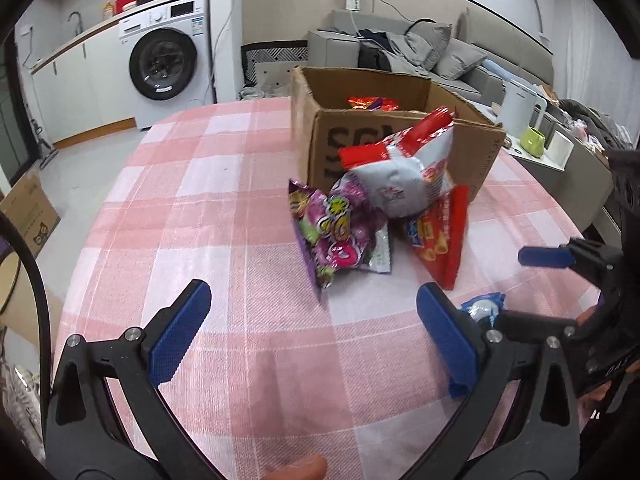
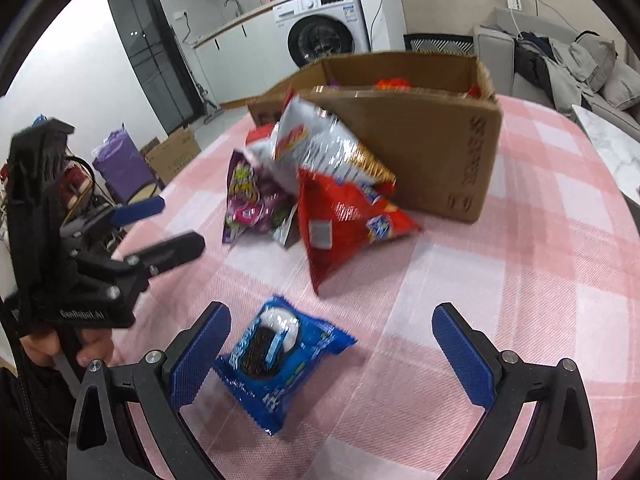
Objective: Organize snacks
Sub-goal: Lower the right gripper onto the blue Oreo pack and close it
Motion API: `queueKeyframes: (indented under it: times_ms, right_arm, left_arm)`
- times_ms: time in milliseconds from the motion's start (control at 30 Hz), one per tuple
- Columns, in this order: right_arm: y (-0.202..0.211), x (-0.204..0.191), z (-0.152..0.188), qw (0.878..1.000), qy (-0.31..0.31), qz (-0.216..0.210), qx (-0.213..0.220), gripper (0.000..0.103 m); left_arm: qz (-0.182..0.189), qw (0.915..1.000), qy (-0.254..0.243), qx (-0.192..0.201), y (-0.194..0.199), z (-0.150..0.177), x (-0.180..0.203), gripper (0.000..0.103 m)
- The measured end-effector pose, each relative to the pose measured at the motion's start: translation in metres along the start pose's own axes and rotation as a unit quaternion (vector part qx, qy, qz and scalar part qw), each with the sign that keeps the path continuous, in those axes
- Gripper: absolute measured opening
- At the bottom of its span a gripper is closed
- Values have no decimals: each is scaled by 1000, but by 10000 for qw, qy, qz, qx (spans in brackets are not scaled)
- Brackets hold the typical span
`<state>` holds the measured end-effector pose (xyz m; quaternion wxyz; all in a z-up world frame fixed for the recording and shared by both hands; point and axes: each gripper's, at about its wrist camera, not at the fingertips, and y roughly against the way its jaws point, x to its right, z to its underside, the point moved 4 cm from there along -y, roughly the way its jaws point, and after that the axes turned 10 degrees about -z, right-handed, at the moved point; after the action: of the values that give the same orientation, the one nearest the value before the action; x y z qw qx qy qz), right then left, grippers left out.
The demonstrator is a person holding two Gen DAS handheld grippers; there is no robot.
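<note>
Right hand-held gripper [image 2: 332, 360] is hovering wide open around the blue cookie packet [image 2: 280, 354]; left hand-held gripper [image 1: 312, 336] is gaping empty.
Packet is looking light, crinkly, slippery, likely fragile inside: pinching gently across its middle seems best.

Snack bags [image 2: 320, 184] heaped against open cardboard box [image 2: 440, 152].

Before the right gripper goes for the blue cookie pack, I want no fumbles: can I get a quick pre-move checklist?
1. Right gripper open: ok, jaws spread wide.
2. Blue cookie pack between its fingers: ok, though nearer the left finger.
3. Pack free of other snacks: ok, it lies apart from the red bag.
4. Left gripper out of the way: ok, open and empty, off to the side.
5. Cardboard box open on top: ok.
6. Room left in the box: cannot tell, only some red packs show.
</note>
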<state>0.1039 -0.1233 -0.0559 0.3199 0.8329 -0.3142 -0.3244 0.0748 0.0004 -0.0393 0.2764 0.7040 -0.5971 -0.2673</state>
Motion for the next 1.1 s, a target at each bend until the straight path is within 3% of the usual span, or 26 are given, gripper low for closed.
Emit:
queueKeyframes:
  times_ms: [233,600,867,1000,1067,1100]
  right_arm:
    - [-19,-9,8,9997,8,-10,-256,103]
    - [-24,-2,16,9978,81,365,-554,103]
    - [-8,23,16,9960,-79,847,-283,102]
    - [-5,32,16,9965,-180,767,-262,102]
    - [-2,36,15,9966,-141,767,-260,99]
    - [-1,36,15,9969,-96,738,-241,92]
  left_arm:
    - [-44,10000,6,-71,-4,9,-2,103]
    - [-16,9998,-15,-184,-15,15,3,103]
    - [59,9996,-69,-283,-23,21,11,103]
    - [79,9994,-84,-329,-27,23,13,103]
    - [81,9993,-108,-335,-28,23,15,103]
    - [84,9993,-117,-341,-29,24,15,103]
